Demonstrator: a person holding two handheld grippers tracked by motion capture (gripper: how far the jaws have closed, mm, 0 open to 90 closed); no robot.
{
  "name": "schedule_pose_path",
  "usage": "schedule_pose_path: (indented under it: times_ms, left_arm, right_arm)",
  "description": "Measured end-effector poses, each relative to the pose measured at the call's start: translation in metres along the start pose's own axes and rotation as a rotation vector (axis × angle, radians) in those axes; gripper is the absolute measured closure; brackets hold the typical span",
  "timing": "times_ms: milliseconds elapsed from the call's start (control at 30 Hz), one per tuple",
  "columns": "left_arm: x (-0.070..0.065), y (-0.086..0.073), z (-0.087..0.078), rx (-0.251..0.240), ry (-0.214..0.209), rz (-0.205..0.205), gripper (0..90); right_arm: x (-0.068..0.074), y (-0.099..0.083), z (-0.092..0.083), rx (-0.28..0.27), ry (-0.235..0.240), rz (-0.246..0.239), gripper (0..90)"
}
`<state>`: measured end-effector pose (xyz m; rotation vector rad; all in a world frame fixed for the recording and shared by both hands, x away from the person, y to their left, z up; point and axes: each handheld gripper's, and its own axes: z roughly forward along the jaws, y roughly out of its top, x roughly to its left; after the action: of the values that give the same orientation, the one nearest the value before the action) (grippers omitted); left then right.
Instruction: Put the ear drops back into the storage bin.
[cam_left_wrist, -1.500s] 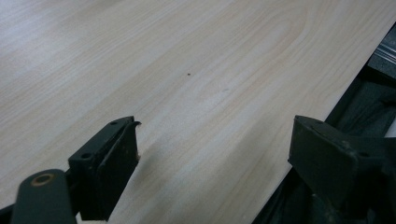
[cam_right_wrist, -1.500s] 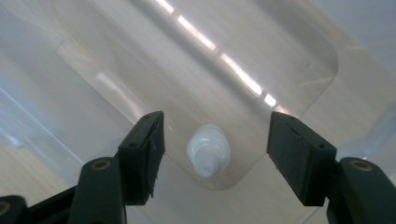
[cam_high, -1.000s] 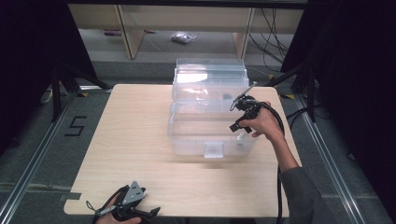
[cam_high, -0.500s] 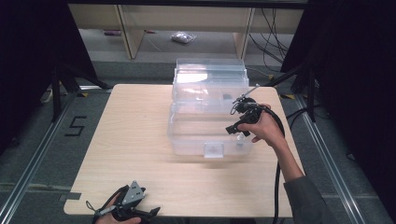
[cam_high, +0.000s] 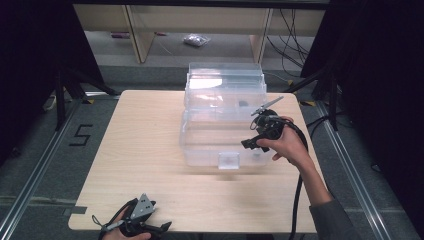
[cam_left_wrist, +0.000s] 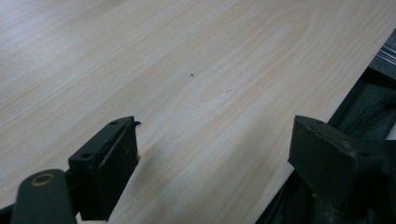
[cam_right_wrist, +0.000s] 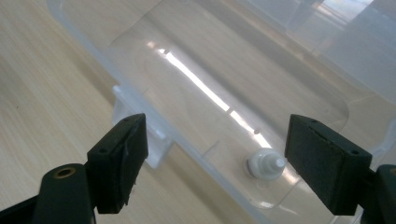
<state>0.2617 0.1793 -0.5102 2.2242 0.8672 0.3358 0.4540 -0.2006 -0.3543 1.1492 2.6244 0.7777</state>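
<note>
A clear plastic storage box (cam_high: 210, 137) with a lid stands on the wooden table (cam_high: 145, 150), right of the middle. Its front latch tab (cam_high: 228, 160) faces the person. My right gripper (cam_high: 248, 145) hovers over the lid's right side, pointing down. Its jaws have just been opening and stand open, with nothing gripped. In the right gripper view the gripper (cam_right_wrist: 217, 133) looks at the clear lid (cam_right_wrist: 224, 70), a latch tab (cam_right_wrist: 149, 140) and a small white stud (cam_right_wrist: 266, 164). My left gripper (cam_high: 157, 229) rests open at the table's front edge. In its own view, the left gripper (cam_left_wrist: 215, 135) spans bare wood.
Wooden shelf uprights (cam_high: 137, 35) stand behind the table, and a small bag (cam_high: 194, 40) lies on the floor there. Black stand legs (cam_high: 75, 85) flank the table. A taped "5" (cam_high: 80, 135) marks the floor at left. The right gripper's cable (cam_high: 297, 200) hangs by the forearm.
The right hand has drifted toward the front of the box, lower in the picture, over the lid's right side. The left gripper has stayed put.
</note>
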Motion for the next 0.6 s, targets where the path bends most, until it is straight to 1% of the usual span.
schedule_pose_path:
  times_ms: [33,67,100,133,167,200,233,333,367,400,433,467,500,533,567,600]
  left_arm:
    - [0.0,0.0,0.001,-0.004,0.001,-0.017,15.2]
    - [0.0,0.0,0.001,-0.004,0.001,-0.017,15.2]
    - [0.0,0.0,0.0,-0.003,0.0,-0.002,15.2]
    - [0.0,0.0,0.0,-0.003,0.0,-0.002,15.2]
    - [0.0,0.0,0.0,0.0,0.003,0.002,15.2]
    - [0.0,0.0,0.0,-0.006,-0.001,-0.004,15.2]
    - [0.0,0.0,0.0,-0.005,-0.001,-0.005,15.2]
    - [0.0,0.0,0.0,0.0,0.007,-0.003,15.2]
    - [0.0,0.0,0.0,-0.006,-0.001,-0.004,15.2]
    - [0.0,0.0,0.0,-0.006,-0.001,-0.004,15.2]
    - [0.0,0.0,0.0,-0.005,-0.001,-0.004,15.2]
    - [0.0,0.0,0.0,-0.005,-0.001,-0.004,15.2]
    - [-0.001,0.0,0.0,-0.004,-0.001,-0.019,15.2]
    - [-0.001,0.0,0.0,-0.006,0.0,-0.018,15.2]
    - [-0.001,0.0,0.0,-0.006,0.0,-0.017,15.2]
    - [-0.001,0.0,0.0,-0.006,0.0,-0.017,15.2]
  right_arm:
    - [0.003,-0.002,-0.001,-0.005,0.002,0.003,22.4]
    - [0.003,-0.002,-0.001,-0.005,0.002,0.003,22.4]
    - [0.005,-0.004,-0.002,-0.005,0.009,-0.001,22.3]
    - [0.007,-0.005,-0.002,-0.006,0.008,0.002,22.3]
    - [0.007,-0.006,-0.002,-0.008,0.015,-0.011,22.2]
    - [0.008,-0.007,-0.002,-0.007,0.013,0.001,22.2]
    - [0.009,-0.008,-0.003,-0.011,0.014,-0.006,22.1]
    - [0.01,-0.01,-0.003,-0.014,0.015,-0.002,21.8]
    - [0.01,-0.013,-0.004,-0.026,0.011,-0.026,21.6]
    - [0.01,-0.013,-0.004,-0.026,0.011,-0.026,21.6]
    - [0.013,-0.016,-0.005,-0.028,0.024,-0.007,21.3]
    - [0.013,-0.016,-0.005,-0.028,0.024,-0.007,21.3]
    - [0.014,-0.019,-0.005,-0.042,0.033,-0.017,21.2]
    - [0.016,-0.021,-0.006,-0.048,0.031,-0.009,21.2]
    - [0.018,-0.022,-0.007,-0.039,0.035,0.005,21.1]
    - [0.018,-0.022,-0.007,-0.039,0.035,0.005,21.1]
